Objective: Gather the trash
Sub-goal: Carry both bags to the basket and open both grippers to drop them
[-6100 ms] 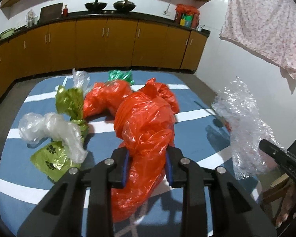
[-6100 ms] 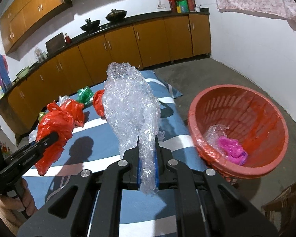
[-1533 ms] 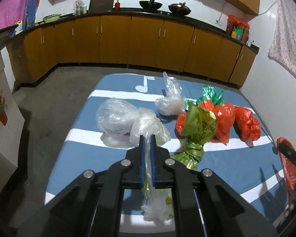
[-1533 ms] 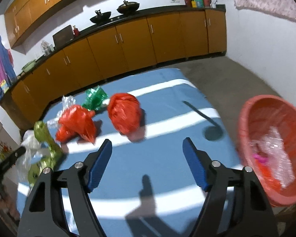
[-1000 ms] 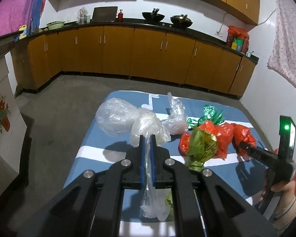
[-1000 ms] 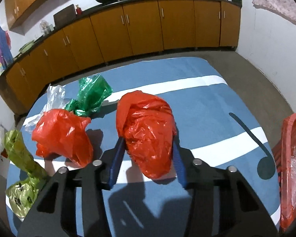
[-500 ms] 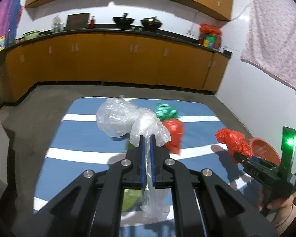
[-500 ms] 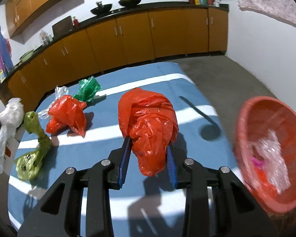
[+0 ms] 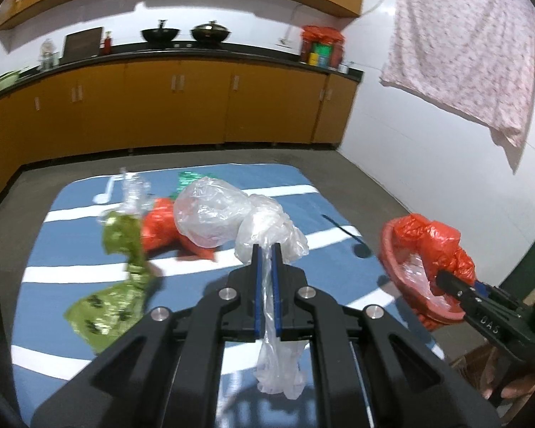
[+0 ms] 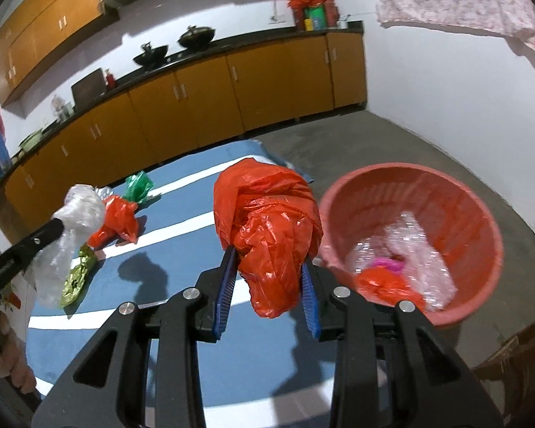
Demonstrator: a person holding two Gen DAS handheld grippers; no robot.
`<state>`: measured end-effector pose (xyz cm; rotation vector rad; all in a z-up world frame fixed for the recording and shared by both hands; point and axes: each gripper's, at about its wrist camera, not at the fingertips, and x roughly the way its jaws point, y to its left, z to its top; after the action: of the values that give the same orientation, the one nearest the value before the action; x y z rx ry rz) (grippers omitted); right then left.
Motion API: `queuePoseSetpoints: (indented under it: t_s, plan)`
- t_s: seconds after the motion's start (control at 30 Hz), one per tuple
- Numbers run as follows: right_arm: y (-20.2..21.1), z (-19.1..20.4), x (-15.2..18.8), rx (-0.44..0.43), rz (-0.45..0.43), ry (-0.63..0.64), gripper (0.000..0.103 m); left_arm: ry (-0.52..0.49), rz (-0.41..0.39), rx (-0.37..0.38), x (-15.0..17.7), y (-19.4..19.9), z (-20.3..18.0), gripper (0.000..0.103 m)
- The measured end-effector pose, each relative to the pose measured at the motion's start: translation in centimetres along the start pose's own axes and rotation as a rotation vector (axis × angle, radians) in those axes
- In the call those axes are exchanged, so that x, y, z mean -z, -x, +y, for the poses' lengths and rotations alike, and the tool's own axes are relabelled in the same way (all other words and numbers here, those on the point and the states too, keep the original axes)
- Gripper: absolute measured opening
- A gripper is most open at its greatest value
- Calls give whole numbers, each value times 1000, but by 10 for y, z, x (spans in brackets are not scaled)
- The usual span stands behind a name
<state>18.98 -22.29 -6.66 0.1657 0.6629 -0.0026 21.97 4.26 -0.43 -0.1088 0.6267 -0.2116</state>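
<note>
My left gripper (image 9: 266, 255) is shut on a clear plastic bag (image 9: 224, 219) and holds it above the blue striped mat (image 9: 71, 274). It also shows in the right wrist view (image 10: 71, 214). My right gripper (image 10: 267, 267) is shut on a red plastic bag (image 10: 267, 228), held in the air just left of the red basket (image 10: 474, 221). The basket holds bubble wrap, a pink piece and a red bag. In the left wrist view the red bag (image 9: 435, 242) hangs over the basket's (image 9: 392, 260) near rim.
On the mat lie a yellow-green bag (image 9: 121, 285), another red bag (image 10: 117, 224), a green foil bag (image 10: 139, 185) and a small clear bag (image 9: 133, 192). Orange cabinets (image 9: 196, 107) line the back. A white wall is on the right.
Both grippers have swung right toward the basket, carrying their bags. The right gripper's red bag is now beside the basket rim.
</note>
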Motion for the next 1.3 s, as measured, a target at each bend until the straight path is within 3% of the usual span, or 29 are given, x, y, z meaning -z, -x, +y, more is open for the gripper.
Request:
queuePoseSetpoints:
  t_s: [0.6,1.3]
  plan:
    - [38,-93,-1,119,-67,-109,35,-118,35,150,1,-29,-114,7]
    - [14,-161,-17,183,-85,-248,35,-189,115,294,7,-104,-201,7]
